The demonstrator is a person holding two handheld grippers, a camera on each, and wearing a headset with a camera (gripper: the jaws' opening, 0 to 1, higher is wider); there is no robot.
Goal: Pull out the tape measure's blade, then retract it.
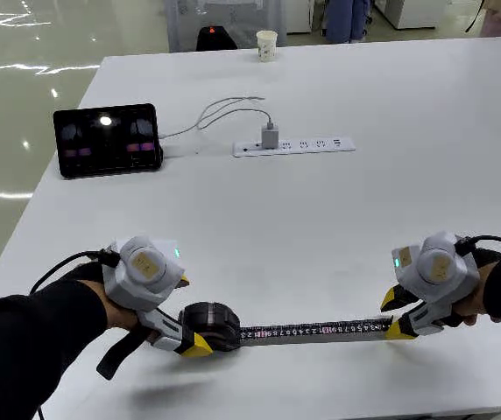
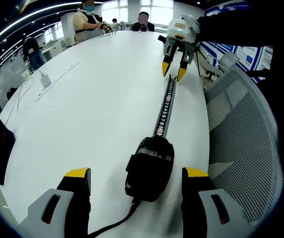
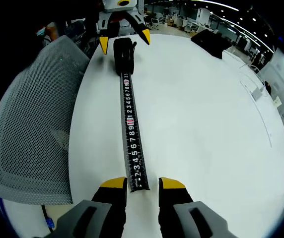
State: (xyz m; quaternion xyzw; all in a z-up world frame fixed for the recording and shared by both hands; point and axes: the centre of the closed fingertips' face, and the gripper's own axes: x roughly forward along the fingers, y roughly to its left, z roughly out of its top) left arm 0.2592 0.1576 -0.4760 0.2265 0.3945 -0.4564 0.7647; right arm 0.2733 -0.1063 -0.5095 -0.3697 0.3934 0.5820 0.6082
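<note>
Now 1 tape measure [image 2: 149, 168]: left fingers [image 2: 77, 174] spread around it, right fingers [image 3: 114, 184] apart astride its 1 extended blade [image 3: 131, 124].

The black tape measure [image 1: 208, 325] stands upright on its base near the front edge of the white tabletop [image 1: 338, 236], a rounded, compact case with its mouth facing right. Its blade [image 1: 316, 331] is pulled partway out and lies flat and straight along the tabletop, running right from the case. The blade is dark with white numerals facing up and a red mark at the ten, and its free end rests on the tabletop.
</note>
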